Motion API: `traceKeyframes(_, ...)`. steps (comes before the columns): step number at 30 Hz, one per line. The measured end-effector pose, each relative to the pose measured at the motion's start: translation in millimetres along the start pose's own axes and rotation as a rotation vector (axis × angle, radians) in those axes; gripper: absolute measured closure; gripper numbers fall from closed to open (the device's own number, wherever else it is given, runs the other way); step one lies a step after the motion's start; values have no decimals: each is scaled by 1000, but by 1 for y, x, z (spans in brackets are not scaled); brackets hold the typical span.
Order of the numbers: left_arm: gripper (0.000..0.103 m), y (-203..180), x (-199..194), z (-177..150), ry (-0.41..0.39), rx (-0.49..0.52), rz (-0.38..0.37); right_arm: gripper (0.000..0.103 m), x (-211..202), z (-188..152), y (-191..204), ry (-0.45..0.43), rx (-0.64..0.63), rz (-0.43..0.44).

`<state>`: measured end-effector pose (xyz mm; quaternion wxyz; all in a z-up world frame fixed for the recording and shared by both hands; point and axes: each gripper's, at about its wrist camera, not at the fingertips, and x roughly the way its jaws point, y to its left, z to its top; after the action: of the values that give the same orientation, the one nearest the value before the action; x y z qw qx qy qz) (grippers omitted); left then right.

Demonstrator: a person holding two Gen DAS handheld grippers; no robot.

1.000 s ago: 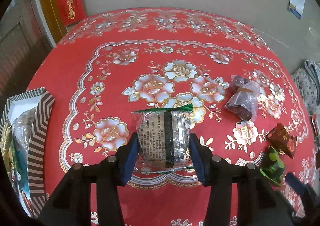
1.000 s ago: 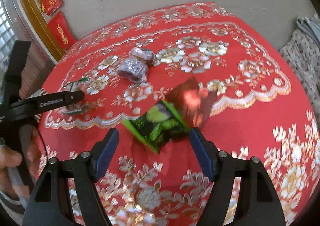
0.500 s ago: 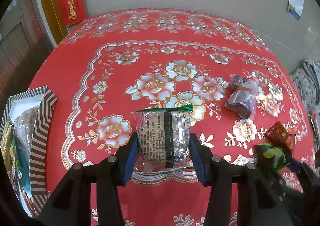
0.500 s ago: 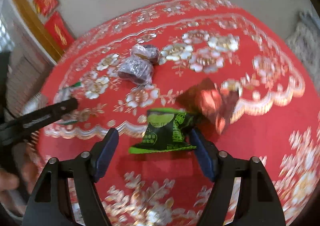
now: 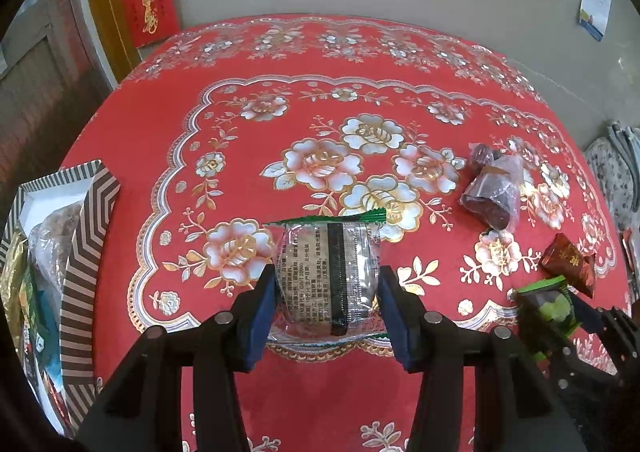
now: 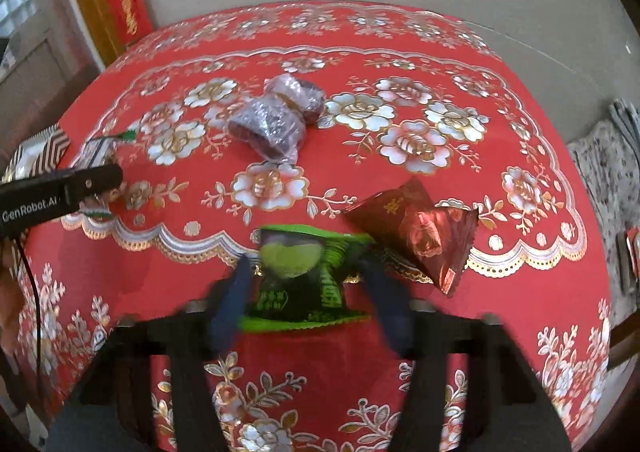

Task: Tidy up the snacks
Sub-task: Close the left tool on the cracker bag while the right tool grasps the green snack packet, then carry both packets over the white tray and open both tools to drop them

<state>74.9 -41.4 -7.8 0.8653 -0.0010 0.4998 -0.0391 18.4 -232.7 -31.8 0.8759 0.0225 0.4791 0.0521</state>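
Right wrist view: "GenRobot.AI" marks the left tongs [image 6: 100,178].

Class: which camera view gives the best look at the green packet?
The right wrist view: the green packet sits centred between the right tool's fingers, though slightly blurred. The left wrist view shows it only small at the right edge, partly hidden.
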Motion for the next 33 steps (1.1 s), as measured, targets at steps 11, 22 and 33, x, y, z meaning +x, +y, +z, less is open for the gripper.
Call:
traceKeyframes(11, 53, 5, -9, -13, -36, 14, 49, 56, -19, -3, 17, -77, -13, 60)
traceKeyframes(22, 53, 38, -42, -27, -113, -7, 124, 56, -38, 11, 61, -158, -72, 113)
traceKeyframes(33, 53, 87, -69, -45, -146, -71, 177, 56, -49, 18, 115, -195, -165, 187)
